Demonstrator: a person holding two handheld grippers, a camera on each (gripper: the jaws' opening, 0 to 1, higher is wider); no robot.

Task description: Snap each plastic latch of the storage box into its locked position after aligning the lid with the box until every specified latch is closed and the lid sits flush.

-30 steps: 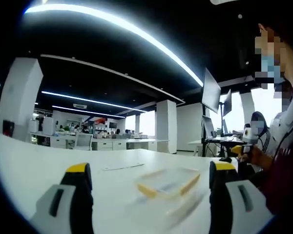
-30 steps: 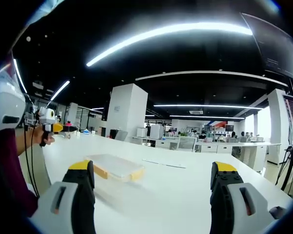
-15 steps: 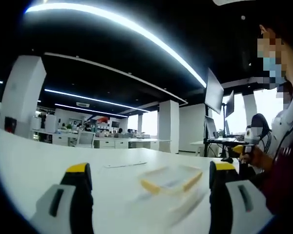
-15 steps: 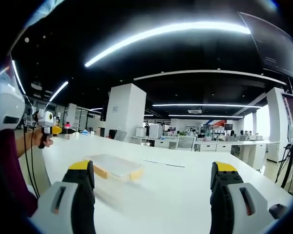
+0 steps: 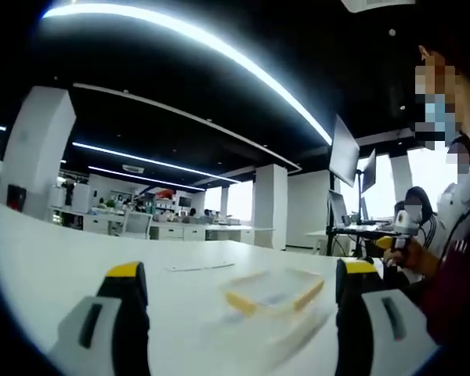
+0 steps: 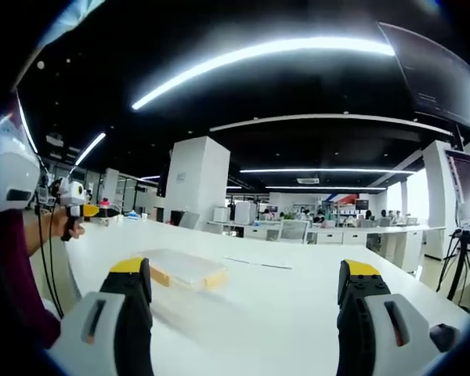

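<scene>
You have not started on the latches yet, as far as these views show: the storage box (image 6: 182, 269) lies flat on the white table (image 6: 298, 313), well ahead of both tools, and nothing touches it. In the right gripper view it sits left of centre, a shallow clear box with yellow edges; in the left gripper view the same box (image 5: 274, 290) is smeared by motion blur, so you cannot judge there whether the lid is flush or which latches are down. Even in the sharper view the latches are too small to read. Your left gripper (image 5: 239, 313) has its 2 jaws spread wide with nothing between them, and your right gripper (image 6: 243, 313) is likewise spread and carrying nothing. Both hover low over the tabletop, short of the box. I judge the whole job is left: bring the tools in, check that the lid sits square, then press each latch home. A thin strip (image 6: 258, 264) lies on the table beyond the box.
</scene>
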